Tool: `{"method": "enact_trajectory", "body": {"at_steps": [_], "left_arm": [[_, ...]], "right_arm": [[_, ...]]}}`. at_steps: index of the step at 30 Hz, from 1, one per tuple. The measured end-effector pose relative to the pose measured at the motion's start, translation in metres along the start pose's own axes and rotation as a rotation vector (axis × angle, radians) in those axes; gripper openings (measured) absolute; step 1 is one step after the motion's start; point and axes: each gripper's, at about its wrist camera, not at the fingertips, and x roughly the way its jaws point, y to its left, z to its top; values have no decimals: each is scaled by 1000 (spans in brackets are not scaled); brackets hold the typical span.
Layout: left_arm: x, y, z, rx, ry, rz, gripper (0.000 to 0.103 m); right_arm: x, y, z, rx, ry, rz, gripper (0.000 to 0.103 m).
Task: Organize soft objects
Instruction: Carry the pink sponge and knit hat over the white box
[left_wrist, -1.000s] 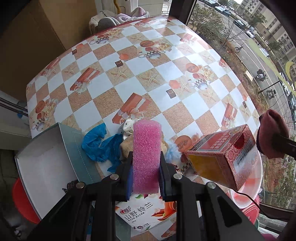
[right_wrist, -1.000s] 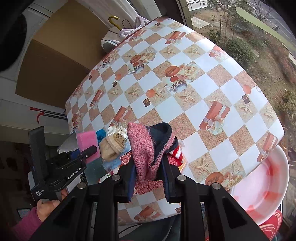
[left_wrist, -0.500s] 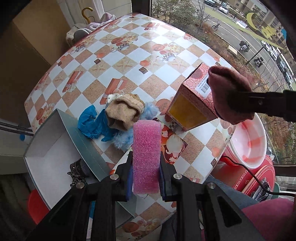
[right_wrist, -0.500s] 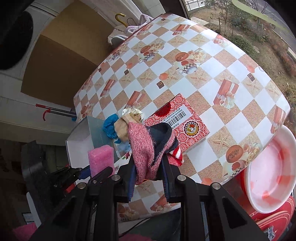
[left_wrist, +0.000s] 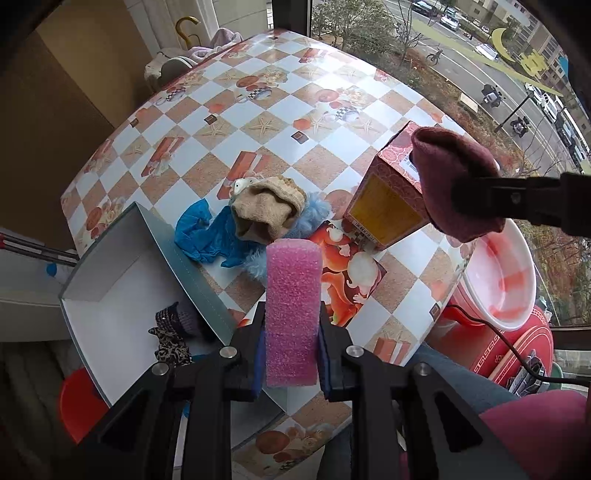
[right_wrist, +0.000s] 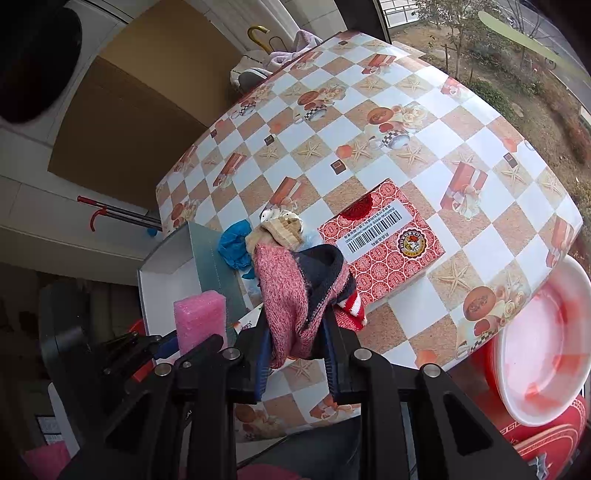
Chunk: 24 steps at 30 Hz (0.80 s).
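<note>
My left gripper is shut on a pink foam sponge and holds it upright above the table's near edge. The sponge also shows in the right wrist view. My right gripper is shut on a pink and navy knitted sock, held in the air above the near edge; it shows as a maroon bundle in the left wrist view. A tan knitted hat, a blue fluffy toy and a blue cloth lie in a pile on the table. An open grey box at the left holds dark fabric items.
A red patterned carton lies on the checkered table right of the pile. A flat printed packet lies by the near edge. A white basin on a red tub stands at the right, below the table.
Both grippers have pulled back and up from the table with sponge and sock still held. More of the grey box and the basin show now.
</note>
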Motion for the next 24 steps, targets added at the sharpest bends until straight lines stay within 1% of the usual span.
{"method": "enact_trajectory", "body": {"at_steps": [24], "left_arm": [[-7,17,-21,-70,-8,9,25]], "right_arm": [[12,28,-12,-88,34,-2,26]]}}
